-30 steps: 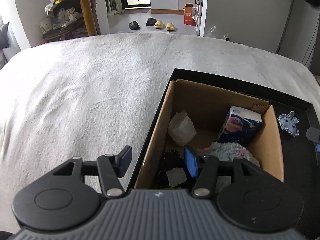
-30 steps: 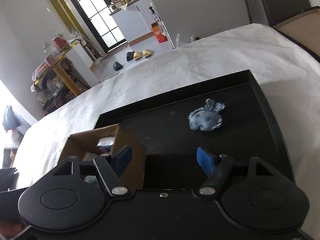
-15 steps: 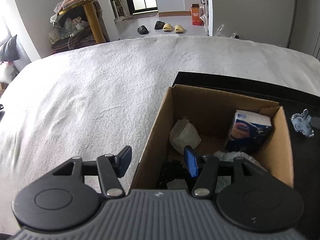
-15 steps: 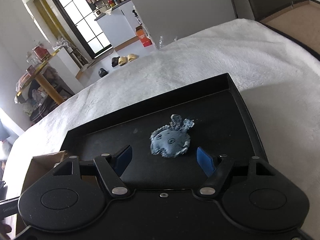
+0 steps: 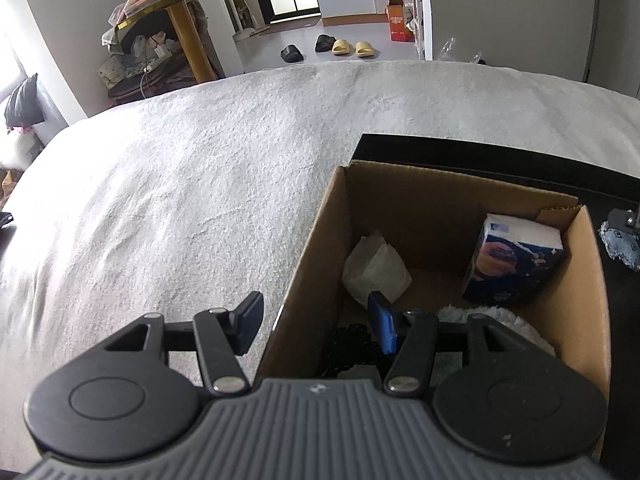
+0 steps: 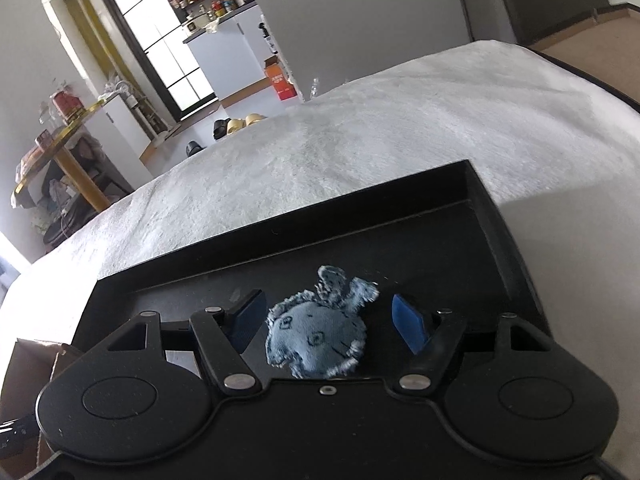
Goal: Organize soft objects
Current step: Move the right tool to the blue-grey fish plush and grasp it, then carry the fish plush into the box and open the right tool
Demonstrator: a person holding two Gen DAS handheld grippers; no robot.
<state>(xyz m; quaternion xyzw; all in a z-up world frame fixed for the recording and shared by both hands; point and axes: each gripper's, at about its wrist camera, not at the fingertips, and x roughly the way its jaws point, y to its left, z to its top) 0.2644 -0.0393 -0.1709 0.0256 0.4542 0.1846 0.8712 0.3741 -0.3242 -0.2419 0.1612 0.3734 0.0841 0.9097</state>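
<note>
A blue denim soft toy (image 6: 316,332) lies on the black tray (image 6: 400,232). My right gripper (image 6: 328,324) is open, one finger on each side of the toy, and neither pad touches it. In the left wrist view the same toy (image 5: 620,240) shows at the right edge. The cardboard box (image 5: 440,208) stands on the tray and holds a white pouch (image 5: 376,268), a blue tissue pack (image 5: 516,260), a fluffy white item (image 5: 496,320) and a black lacy item (image 5: 352,344). My left gripper (image 5: 316,326) is open astride the box's left wall, which its pads do not press.
The tray rests on a white blanket (image 5: 180,200) that spreads wide to the left and beyond. Past the bed are slippers (image 5: 340,46) on the floor, an orange carton (image 5: 398,24) and a cluttered yellow table (image 5: 176,32).
My right gripper has dropped and moved in on the denim toy, which now sits between its fingers. My left gripper has shifted slightly along the box wall.
</note>
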